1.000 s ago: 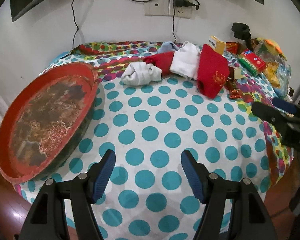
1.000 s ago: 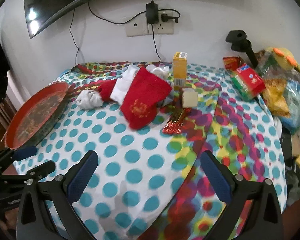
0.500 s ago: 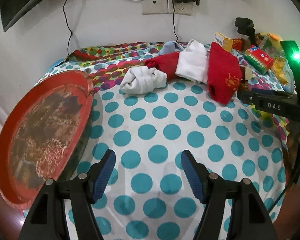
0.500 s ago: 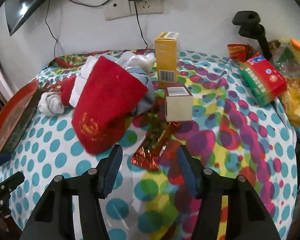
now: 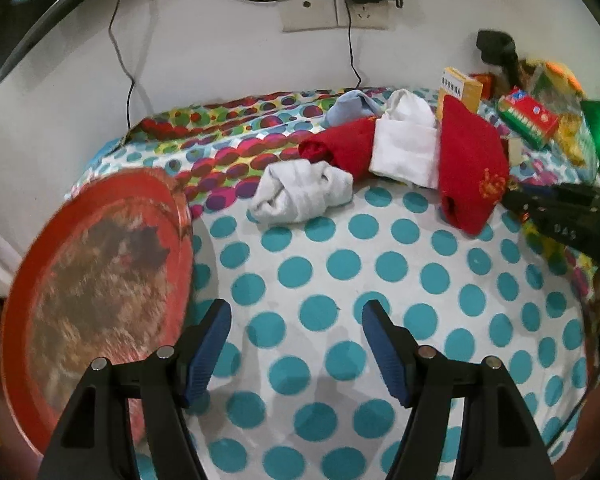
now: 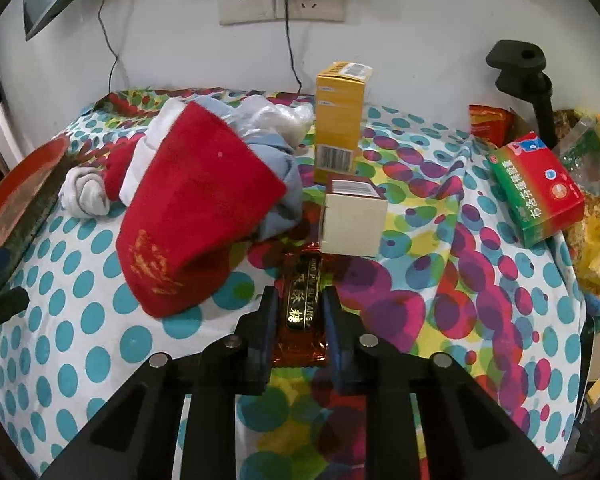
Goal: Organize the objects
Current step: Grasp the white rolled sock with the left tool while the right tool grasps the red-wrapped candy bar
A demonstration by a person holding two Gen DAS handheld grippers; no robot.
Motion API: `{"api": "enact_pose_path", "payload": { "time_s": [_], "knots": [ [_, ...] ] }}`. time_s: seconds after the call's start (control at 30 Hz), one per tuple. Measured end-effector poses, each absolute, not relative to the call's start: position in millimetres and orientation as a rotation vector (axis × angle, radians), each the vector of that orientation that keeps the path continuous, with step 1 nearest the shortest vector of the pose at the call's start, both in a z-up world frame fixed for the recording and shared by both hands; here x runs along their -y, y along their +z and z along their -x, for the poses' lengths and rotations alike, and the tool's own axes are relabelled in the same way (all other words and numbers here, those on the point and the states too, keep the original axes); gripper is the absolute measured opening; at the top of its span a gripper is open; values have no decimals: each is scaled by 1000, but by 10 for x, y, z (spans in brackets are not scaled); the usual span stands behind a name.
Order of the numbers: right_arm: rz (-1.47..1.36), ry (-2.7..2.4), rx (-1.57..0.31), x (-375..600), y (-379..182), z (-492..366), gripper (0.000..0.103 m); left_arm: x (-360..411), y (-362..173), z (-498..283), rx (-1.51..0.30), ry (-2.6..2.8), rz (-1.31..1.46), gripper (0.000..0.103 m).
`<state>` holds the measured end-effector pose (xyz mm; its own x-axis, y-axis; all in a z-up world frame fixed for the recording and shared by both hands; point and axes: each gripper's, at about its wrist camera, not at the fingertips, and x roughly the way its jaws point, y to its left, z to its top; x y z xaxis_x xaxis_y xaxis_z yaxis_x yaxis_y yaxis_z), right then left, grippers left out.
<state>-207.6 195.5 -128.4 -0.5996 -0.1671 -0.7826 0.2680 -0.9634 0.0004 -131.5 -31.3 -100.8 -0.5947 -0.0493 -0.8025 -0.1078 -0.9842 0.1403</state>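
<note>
Left wrist view: the left claw (image 5: 296, 338) hangs spread, holding nothing, over the dotted surface (image 5: 380, 264). The red tray (image 5: 100, 272) is blurred and cut off at the left edge.

Right wrist view: the right claw (image 6: 299, 312), its jaws having just been closing, clamps a red candy wrapper (image 6: 300, 304) reading "TANG"; its far end touches the white box (image 6: 354, 220).

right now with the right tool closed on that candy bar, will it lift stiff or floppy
The candy bar likely lifts fairly stiff: its middle looks flat and straight between the right tool. Its crinkled foil ends will probably flop, and the glossy wrapper may slip. It looks light.
</note>
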Motion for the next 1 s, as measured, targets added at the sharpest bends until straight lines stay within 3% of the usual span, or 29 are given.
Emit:
{"api": "enact_pose_path", "payload": {
  "time_s": [0.13,0.3,0.5,0.77,1.0],
  "knots": [
    [-1257,-2609,-185,-1917,-1284,2074,21,352,-965,1441,-282,2722,1377,70],
    [-1257,-2607,-179,-1912,-1284,2073,21,438,-912,1671,-153,2619,1377,70],
    [-1258,-2604,-176,-1924,-1281,2080,22,341,-935,1937,-367,2600,1440,70],
    [-1256,-2595,-149,-1967,-1282,2089,23,371,-1005,2288,-391,2566,1490,70],
    [-1253,-2585,-137,-1971,-1281,2083,25,431,-1258,2475,-230,2542,1577,70]
  ]
}}
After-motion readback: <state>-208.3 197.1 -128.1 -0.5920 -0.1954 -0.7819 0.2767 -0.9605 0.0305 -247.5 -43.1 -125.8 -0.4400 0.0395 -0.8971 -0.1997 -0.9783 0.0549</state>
